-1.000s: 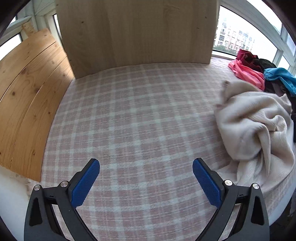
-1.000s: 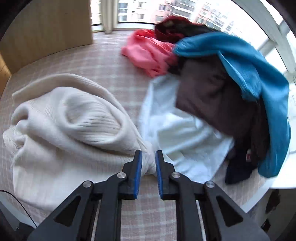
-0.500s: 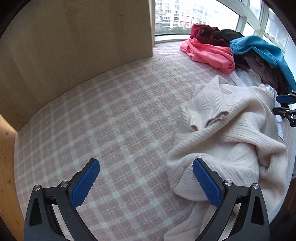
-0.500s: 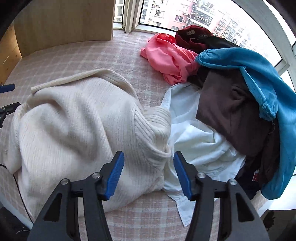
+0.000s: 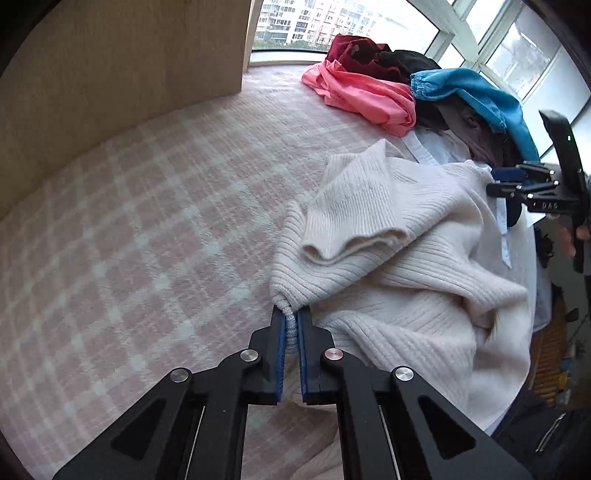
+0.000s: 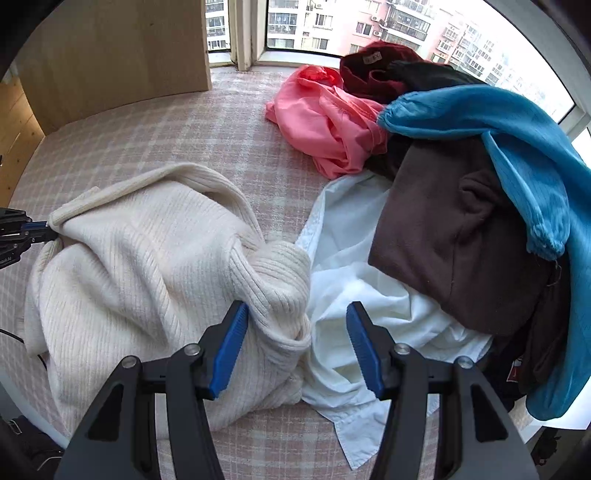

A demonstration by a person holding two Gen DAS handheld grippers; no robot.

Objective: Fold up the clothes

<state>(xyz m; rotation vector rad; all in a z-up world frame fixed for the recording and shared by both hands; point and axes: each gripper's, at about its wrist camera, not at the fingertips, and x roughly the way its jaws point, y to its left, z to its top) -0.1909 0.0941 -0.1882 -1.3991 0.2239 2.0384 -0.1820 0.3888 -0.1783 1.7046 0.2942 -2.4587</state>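
Your left gripper [image 5: 291, 325] has just closed: its blue fingers [image 5: 280, 347] pinch a ribbed edge of the cream knit sweater [image 5: 399, 266] at the garment's left side. Your right gripper [image 6: 295, 343] has just been opening and stands about half open; the sweater's bunched ribbed fold sits between its fingers [image 6: 229, 343], lying against the left pad while the right pad stays clear, so it has no hold. The sweater lies crumpled on the pink plaid bed cover [image 5: 122, 236], near the front edge. Just to its right a white shirt [image 6: 354, 295] lies partly under it. Farther right and back is a heap: brown garment [image 6: 443, 240], blue garment [image 6: 517, 140], coral-pink garment [image 6: 325, 125], dark red garment [image 6: 373, 70]. A light wooden panel [image 5: 122, 62] stands at the far left, with windows [image 6: 295, 26] behind.
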